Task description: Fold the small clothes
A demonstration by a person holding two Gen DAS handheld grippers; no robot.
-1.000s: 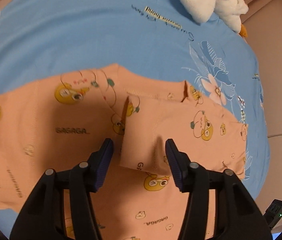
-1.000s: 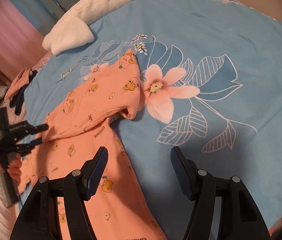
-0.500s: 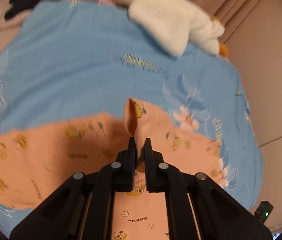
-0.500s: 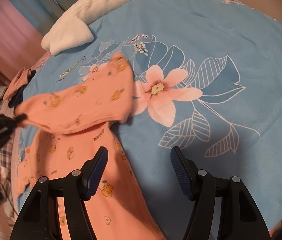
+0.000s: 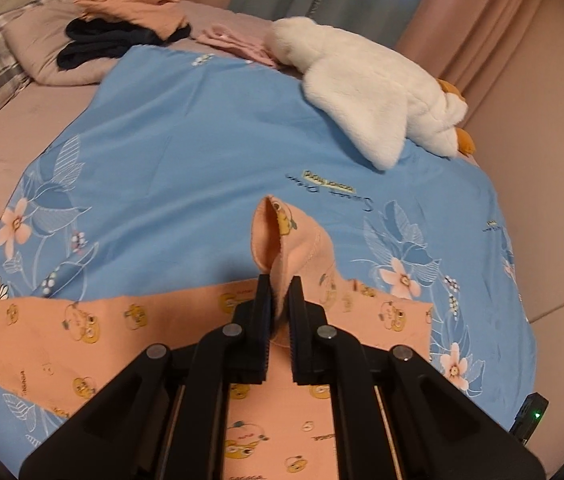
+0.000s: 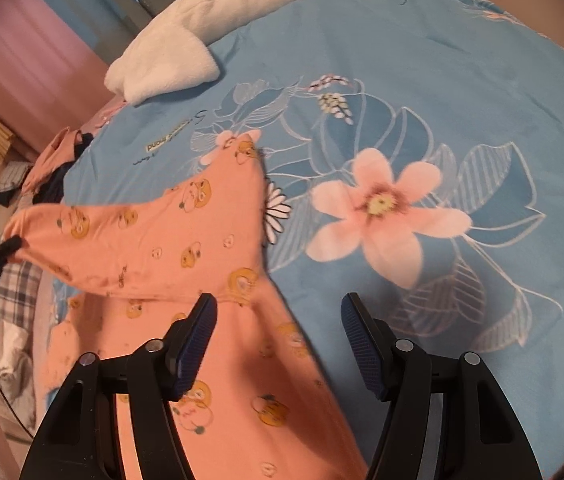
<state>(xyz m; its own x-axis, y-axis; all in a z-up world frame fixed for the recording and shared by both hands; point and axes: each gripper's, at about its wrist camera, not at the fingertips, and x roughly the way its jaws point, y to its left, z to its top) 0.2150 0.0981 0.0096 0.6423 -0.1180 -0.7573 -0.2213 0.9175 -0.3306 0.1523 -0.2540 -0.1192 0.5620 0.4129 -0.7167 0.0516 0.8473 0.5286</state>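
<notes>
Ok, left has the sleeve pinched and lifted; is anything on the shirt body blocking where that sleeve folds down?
Nothing visible does. The left gripper is shut on the peach sleeve, and the shirt body beneath lies bare. The open right gripper hovers over its edge, and the white plush toy lies far off.

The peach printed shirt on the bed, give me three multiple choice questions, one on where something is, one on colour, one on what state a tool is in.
1. Where does the white plush toy lie?
A. at the blue blanket's far edge
B. on the peach shirt
C. on the floor

2. What colour is the big flower printed near the right tool?
A. yellow
B. pink
C. purple

3. How is the left tool?
A. open above the blanket
B. shut on the shirt
C. shut on the toy

1 A: the toy rests on the blanket's far edge, apart from the shirt.
2 B: its petals are pink.
3 B: peach cloth is pinched between its pads and lifted.
</notes>
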